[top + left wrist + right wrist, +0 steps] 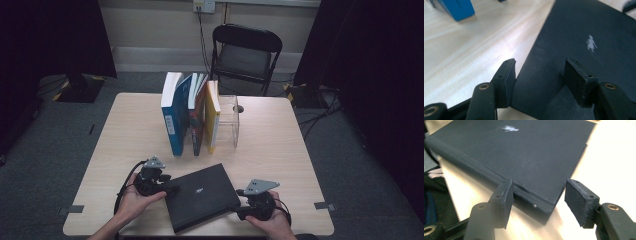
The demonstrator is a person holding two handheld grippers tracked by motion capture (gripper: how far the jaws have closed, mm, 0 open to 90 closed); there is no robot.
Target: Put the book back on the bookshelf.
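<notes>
The black book (200, 195) lies flat and askew on the table (280, 150), near the person's edge, in front of the row of upright books (190, 115). Its left corner sits between the left gripper (539, 72)'s half-open jaws, one pad over the cover and one at the edge, grip uncertain. The right gripper (537, 195) straddles the book's near right corner, jaws parted and not pressing.

book (200, 196) on table (280, 145), before upright books (190, 117)
</notes>
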